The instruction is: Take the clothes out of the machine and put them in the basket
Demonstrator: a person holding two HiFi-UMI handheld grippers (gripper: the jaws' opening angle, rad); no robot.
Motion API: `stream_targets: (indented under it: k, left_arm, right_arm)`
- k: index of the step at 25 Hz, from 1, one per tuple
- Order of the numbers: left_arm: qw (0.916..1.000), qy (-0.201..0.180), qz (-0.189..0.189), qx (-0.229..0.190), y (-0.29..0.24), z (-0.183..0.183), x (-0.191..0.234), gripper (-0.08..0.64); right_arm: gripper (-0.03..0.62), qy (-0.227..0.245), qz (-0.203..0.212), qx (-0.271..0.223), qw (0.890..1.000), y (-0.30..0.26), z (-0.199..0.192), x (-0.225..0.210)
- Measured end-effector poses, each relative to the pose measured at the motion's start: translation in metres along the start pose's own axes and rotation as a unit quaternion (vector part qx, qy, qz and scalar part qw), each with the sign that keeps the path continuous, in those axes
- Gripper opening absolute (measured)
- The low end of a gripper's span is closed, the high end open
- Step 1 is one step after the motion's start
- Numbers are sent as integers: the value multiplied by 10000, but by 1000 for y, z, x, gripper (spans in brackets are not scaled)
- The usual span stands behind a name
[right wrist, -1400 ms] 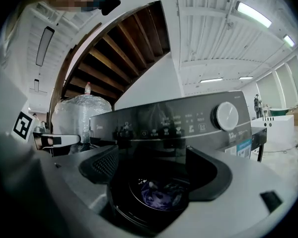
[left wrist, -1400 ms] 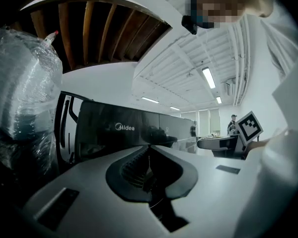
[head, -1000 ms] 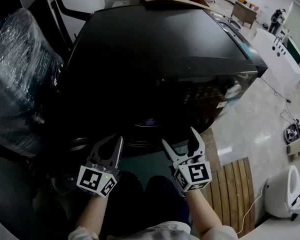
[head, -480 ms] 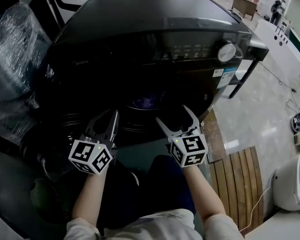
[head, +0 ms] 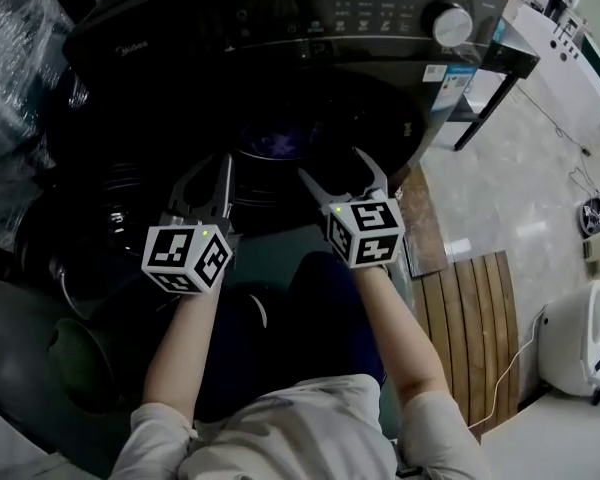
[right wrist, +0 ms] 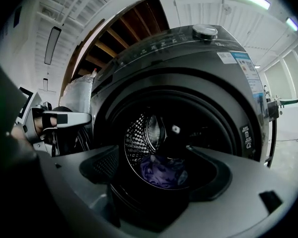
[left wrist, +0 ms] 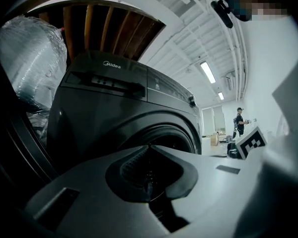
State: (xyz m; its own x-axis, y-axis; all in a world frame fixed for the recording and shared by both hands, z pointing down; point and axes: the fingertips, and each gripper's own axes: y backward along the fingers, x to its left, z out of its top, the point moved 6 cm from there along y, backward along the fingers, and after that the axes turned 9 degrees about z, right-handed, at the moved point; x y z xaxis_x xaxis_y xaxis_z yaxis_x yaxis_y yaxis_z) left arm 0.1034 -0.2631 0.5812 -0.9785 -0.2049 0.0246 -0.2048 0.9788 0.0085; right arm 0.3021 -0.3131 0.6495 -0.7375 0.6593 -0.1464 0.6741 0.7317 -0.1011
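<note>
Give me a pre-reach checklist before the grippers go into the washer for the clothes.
1. Way into drum open: ok.
2. Target purple clothes visible inside: ok.
3. Jaws of right gripper apart, empty: ok.
4. Jaws of left gripper apart: not ok, they are together.
5. Aim of right gripper at the purple clothes: ok.
6. Place of basket: cannot tell.

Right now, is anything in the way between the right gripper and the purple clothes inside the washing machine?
Nothing visible is. The washing machine has its round opening uncovered, and the purple clothes lie low in the drum, straight ahead of the right gripper, whose jaws stand apart and empty.
</note>
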Motion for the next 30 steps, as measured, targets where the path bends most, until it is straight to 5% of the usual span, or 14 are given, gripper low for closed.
stream_targets:
  k: [8, 12, 30]
  left_arm:
    - [9996, -165, -206, 29, -5, -28, -9, 23]
    - [9988, 291, -390, 105, -2, -33, -11, 21]
    - [9991, 249, -278, -206, 16, -26, -1, 22]
  right_arm:
    - [413, -40, -75, 182, 9998, -18, -23, -12]
    - [410, -45, -90, 265, 9996, -23, -33, -19]
    - [360, 3, -411, 570, 9975, -80, -81, -51]
